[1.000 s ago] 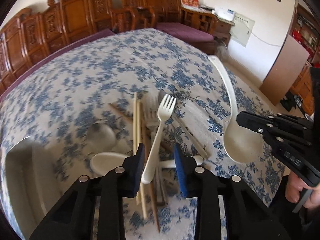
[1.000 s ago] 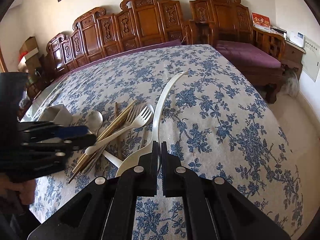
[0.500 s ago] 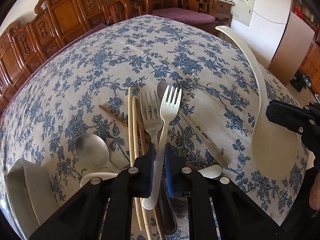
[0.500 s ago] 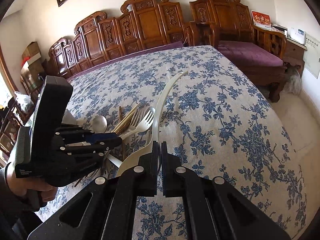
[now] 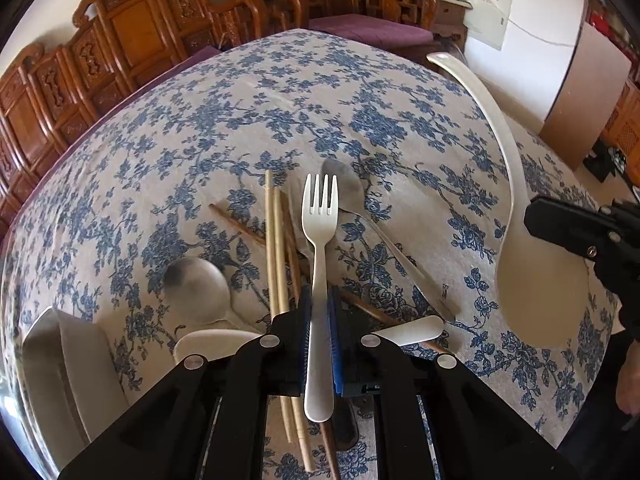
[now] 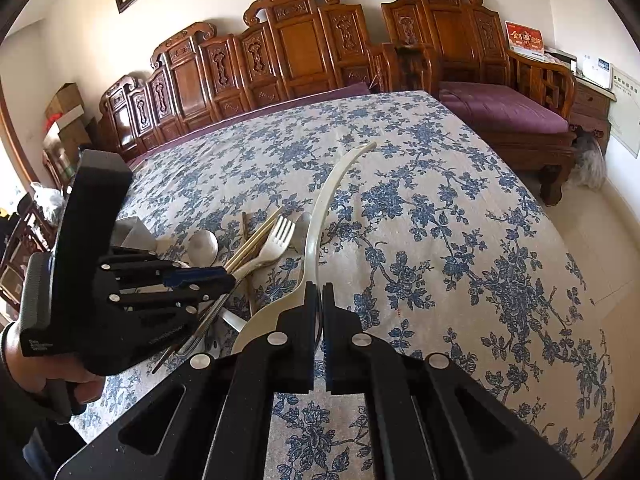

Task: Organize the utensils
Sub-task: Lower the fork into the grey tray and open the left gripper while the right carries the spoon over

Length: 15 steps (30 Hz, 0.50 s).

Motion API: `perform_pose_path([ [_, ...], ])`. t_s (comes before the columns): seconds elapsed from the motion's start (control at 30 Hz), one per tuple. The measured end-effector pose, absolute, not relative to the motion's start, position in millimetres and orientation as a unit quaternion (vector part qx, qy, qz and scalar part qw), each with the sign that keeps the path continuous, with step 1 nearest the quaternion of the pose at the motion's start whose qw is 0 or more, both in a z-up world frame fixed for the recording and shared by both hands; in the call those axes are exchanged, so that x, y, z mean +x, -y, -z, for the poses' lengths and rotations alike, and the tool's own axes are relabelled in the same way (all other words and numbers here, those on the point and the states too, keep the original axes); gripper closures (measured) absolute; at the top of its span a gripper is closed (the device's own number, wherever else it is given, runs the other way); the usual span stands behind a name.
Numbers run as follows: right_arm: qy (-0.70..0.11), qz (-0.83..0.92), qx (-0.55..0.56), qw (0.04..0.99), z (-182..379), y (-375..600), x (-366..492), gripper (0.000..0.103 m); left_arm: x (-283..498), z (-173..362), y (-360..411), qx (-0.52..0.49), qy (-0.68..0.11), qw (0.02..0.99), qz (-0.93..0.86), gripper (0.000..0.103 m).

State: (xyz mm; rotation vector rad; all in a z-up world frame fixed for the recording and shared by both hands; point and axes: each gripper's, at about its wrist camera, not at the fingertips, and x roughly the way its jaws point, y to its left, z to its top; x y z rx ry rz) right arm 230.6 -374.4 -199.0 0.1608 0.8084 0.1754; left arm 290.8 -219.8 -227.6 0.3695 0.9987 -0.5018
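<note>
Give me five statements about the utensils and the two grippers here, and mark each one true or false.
1. The left gripper is shut on the white plastic fork. True.
2. The right gripper is empty. False: it is shut on the big white ladle.
3. Chopsticks lie in the pile on the floral tablecloth. True.
4. The fork's tines point back toward the left wrist camera. False: they point away from it, toward the far side of the table.
5. The metal spoon is held in the air. False: it lies on the tablecloth, left of the chopsticks.
</note>
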Motion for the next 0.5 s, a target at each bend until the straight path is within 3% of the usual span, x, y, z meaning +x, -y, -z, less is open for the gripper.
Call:
perform_pose_path([
  [0.5, -0.393, -0.142, 0.062, 0.906, 191.1, 330.0, 226.7, 0.099, 256.5, 170.0, 150.3, 0.111, -0.43, 0.87, 0.214, 0.095],
])
